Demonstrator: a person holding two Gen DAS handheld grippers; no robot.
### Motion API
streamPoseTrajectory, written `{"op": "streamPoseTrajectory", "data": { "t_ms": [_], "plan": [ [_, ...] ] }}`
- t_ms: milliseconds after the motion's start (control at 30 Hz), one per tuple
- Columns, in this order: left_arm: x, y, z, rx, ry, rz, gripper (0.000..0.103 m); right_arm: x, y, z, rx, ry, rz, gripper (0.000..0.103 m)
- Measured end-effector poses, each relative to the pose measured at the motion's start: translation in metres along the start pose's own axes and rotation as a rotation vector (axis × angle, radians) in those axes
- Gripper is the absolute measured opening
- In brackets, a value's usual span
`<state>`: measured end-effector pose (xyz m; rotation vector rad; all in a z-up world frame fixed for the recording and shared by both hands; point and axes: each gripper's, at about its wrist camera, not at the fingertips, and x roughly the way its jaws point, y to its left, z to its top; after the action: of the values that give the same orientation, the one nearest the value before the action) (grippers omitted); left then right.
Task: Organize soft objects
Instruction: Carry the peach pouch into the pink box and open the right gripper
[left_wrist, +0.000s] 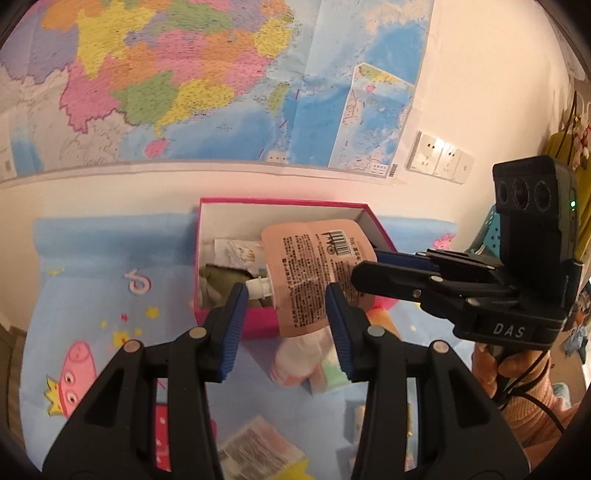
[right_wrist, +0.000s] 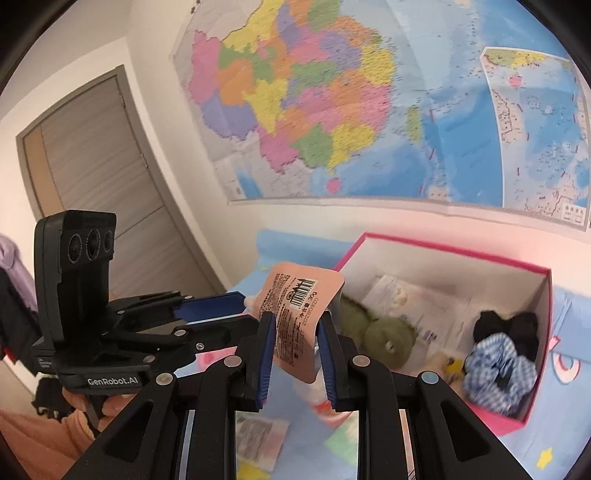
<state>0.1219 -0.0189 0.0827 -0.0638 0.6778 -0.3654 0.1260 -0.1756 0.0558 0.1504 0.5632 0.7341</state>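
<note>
A small peach pouch with a white spout hangs in the air over the near edge of a pink box. My left gripper is shut on it, one pad at the spout and the other on the opposite edge. From the right, my right gripper clamps the pouch's far side. In the right wrist view the pouch sits pinched between the right gripper's pads, and the left gripper reaches in from the left. The box holds a green plush, a checked scrunchie and a black one.
A blue cartoon mat covers the surface against a wall with a large map. Loose packets and a pastel soft item lie on the mat below the grippers. A teal basket stands right; a door is left.
</note>
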Motion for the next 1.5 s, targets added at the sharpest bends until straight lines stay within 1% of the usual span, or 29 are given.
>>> {"op": "streamPoseTrajectory", "data": {
  "t_ms": [267,567,800,1000,1033,1100,1133,1300,1467,1500],
  "plan": [
    [0.039,0.009,0.017,0.000,0.056,0.018,0.045,0.025,-0.025,0.010,0.027,0.013,-0.028,0.023],
    [0.074,0.022,0.032,-0.017,0.115,0.018,0.045,0.048,-0.047,0.016,0.057,0.043,-0.049,0.023],
    [0.102,0.031,0.042,-0.031,0.159,0.043,0.045,0.072,-0.073,0.025,0.122,0.069,-0.056,0.023],
    [0.122,0.041,0.046,-0.065,0.189,0.053,0.045,0.101,-0.097,0.028,0.198,0.109,-0.084,0.028],
    [0.124,0.042,0.046,-0.072,0.190,0.055,0.045,0.104,-0.099,0.027,0.204,0.119,-0.086,0.029],
    [0.123,0.044,0.045,-0.079,0.182,0.071,0.045,0.111,-0.103,0.026,0.219,0.139,-0.113,0.037],
    [0.122,0.044,0.045,-0.079,0.178,0.075,0.045,0.111,-0.106,0.024,0.232,0.138,-0.122,0.043],
    [0.105,0.044,0.038,-0.062,0.133,0.089,0.045,0.100,-0.109,0.020,0.246,0.127,-0.123,0.044],
    [0.075,0.047,0.022,-0.058,0.075,0.080,0.045,0.074,-0.098,0.013,0.216,0.093,-0.114,0.044],
    [0.070,0.047,0.018,-0.057,0.069,0.072,0.047,0.067,-0.094,0.012,0.209,0.086,-0.107,0.044]
  ]
}}
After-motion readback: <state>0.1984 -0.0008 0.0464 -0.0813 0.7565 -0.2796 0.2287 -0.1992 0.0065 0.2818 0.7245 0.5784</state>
